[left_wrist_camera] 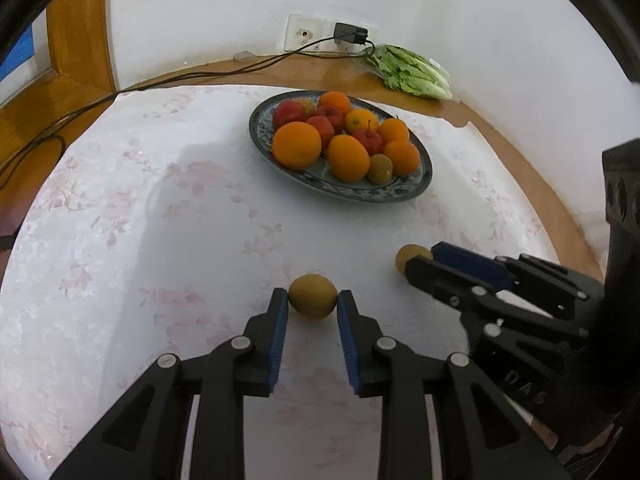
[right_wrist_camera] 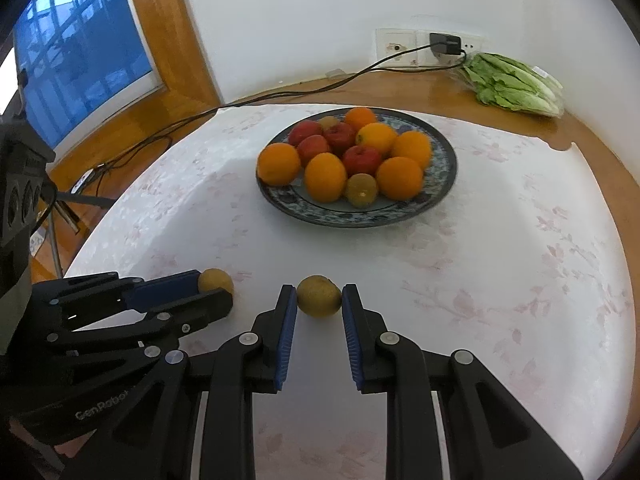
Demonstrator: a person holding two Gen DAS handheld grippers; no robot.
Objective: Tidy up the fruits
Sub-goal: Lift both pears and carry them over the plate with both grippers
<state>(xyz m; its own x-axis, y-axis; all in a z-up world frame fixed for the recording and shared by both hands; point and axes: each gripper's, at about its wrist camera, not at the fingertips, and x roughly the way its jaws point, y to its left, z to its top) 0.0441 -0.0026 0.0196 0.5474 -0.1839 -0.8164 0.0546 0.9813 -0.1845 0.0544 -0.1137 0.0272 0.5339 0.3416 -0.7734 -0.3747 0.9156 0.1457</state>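
Observation:
Two brown kiwis lie on the white flowered tablecloth. My left gripper has its blue pads against both sides of one kiwi, which rests on the cloth; it also shows in the right wrist view. My right gripper has its pads against the other kiwi, seen in the left wrist view beside that gripper. A blue patterned plate farther back holds several oranges, red apples and kiwis; it shows in the right wrist view too.
A bag of green lettuce lies at the back right by the wall. A black charger is plugged into the wall socket, and its cable runs left across the wooden table edge. A window is at the left.

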